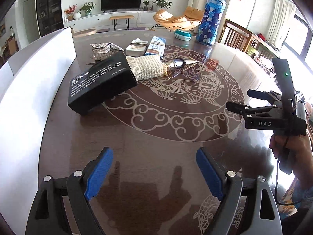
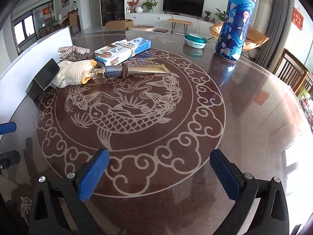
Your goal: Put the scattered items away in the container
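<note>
Scattered items lie at the far side of the dark glass table [image 2: 254, 127]: a black box [image 1: 97, 84], a cream knitted cloth [image 1: 148, 66], a gold tube [image 2: 133, 69], a blue-and-white carton bundle [image 2: 123, 50] and patterned sachets [image 2: 73, 50]. A white container wall [image 1: 29, 82] stands at the left. My left gripper [image 1: 154, 174] is open and empty above the near table. My right gripper [image 2: 159, 176] is open and empty; it also shows in the left wrist view [image 1: 242, 101], right of the items.
A tall blue patterned bottle [image 2: 234, 25] and a teal round tin [image 2: 195, 40] stand at the far right of the table. Wooden chairs [image 2: 291, 74] stand beyond the right edge. A TV and plants line the back wall.
</note>
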{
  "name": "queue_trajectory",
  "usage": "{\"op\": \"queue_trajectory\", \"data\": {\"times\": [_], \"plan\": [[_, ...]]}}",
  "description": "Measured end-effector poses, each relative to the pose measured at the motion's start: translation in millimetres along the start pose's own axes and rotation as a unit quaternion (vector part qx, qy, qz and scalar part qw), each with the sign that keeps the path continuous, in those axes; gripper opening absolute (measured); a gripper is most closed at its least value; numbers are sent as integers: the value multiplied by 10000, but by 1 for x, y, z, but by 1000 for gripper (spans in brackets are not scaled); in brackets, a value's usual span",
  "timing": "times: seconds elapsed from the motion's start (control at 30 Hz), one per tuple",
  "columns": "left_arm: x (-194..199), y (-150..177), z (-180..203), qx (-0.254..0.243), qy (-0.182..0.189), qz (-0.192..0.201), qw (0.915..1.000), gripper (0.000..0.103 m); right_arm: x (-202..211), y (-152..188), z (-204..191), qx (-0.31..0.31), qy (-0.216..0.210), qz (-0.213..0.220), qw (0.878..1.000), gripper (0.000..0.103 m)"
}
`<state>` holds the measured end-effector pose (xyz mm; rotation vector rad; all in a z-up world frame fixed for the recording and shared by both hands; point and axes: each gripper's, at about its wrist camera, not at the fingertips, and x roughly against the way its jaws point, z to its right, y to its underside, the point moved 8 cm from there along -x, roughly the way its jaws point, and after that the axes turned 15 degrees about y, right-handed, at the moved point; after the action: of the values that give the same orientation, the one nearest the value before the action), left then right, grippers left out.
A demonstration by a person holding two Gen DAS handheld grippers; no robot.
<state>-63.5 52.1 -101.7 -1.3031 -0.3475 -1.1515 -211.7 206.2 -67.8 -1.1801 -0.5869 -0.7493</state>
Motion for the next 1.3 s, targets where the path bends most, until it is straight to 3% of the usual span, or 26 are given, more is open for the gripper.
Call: {"op": "queue_trajectory", "data": {"times": [0.17, 0.3, 0.47, 0.57, 0.63, 1.3], "plan": [[-13, -10, -10, -61, -306, 86, 9995, 87, 5, 7, 0, 91, -5, 41, 9999, 103], [-23, -11, -23, 43, -331, 85, 9994, 87, -1, 8, 2, -130, -378, -171, 9991, 103], [-26, -10, -24, -204, -483, 106, 9986, 88, 0, 6, 0, -99, -331, -171, 9993, 103], [-25, -10, -24, -190, -421, 112, 9989, 91, 0, 5, -1, -100, -329, -171, 9993, 103], [-27, -9, -24, -172, -382, 23, 9991, 103, -1, 5, -1, -100, -329, -170, 9993, 103], [-27, -8, -25, -159, -470, -10, 9988, 103, -1, 5, -1, -103, -326, -167, 9993, 103]]}}
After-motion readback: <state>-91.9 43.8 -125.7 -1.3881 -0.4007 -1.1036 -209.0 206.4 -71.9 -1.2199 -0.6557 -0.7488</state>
